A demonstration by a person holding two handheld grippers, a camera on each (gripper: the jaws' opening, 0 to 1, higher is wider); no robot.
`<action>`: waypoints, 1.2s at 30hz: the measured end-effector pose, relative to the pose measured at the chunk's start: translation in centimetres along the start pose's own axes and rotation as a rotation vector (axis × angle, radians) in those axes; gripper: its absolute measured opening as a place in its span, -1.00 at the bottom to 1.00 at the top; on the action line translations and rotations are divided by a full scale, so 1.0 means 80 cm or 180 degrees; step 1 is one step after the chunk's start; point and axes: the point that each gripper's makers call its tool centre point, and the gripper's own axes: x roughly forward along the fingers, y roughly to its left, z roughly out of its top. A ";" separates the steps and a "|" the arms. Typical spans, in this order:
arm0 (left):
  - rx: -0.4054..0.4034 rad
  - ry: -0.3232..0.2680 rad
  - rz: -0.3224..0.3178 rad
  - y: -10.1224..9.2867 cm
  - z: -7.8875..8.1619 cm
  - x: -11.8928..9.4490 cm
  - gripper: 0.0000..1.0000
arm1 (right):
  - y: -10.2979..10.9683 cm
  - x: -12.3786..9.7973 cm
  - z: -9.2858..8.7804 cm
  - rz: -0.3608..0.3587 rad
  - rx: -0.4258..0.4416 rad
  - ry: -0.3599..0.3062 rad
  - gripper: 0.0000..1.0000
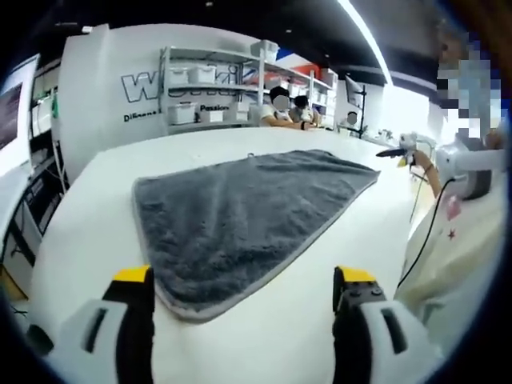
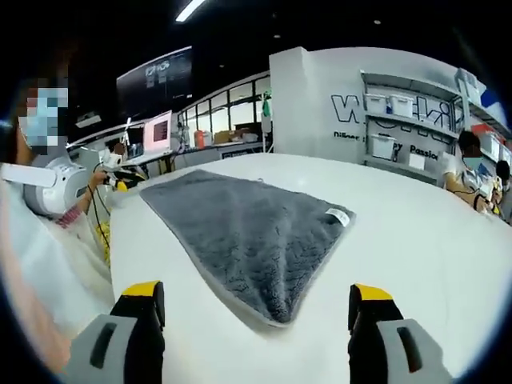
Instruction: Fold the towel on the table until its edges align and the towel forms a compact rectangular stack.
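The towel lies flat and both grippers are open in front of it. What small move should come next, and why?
Probably lower each gripper onto its nearest corner and close. The gray towel lies spread flat, unfolded, on the white table. The left gripper and the right gripper both stand open, holding nothing, with a towel corner lying between the jaws in each view. Pinching both corners would allow the first fold.
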 end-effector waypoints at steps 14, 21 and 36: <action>0.0072 0.0023 -0.0086 -0.018 -0.002 -0.002 0.93 | -0.042 0.006 0.065 -0.0028 -0.0118 0.0188 0.99; 0.0076 -0.0002 -0.0028 -0.019 -0.003 -0.009 0.91 | -0.087 0.041 0.113 -0.0165 -0.0136 0.0276 0.68; 0.0066 -0.0086 -0.0106 -0.037 0.002 -0.005 0.95 | -0.156 0.136 0.148 -0.0248 -0.0213 0.0616 0.41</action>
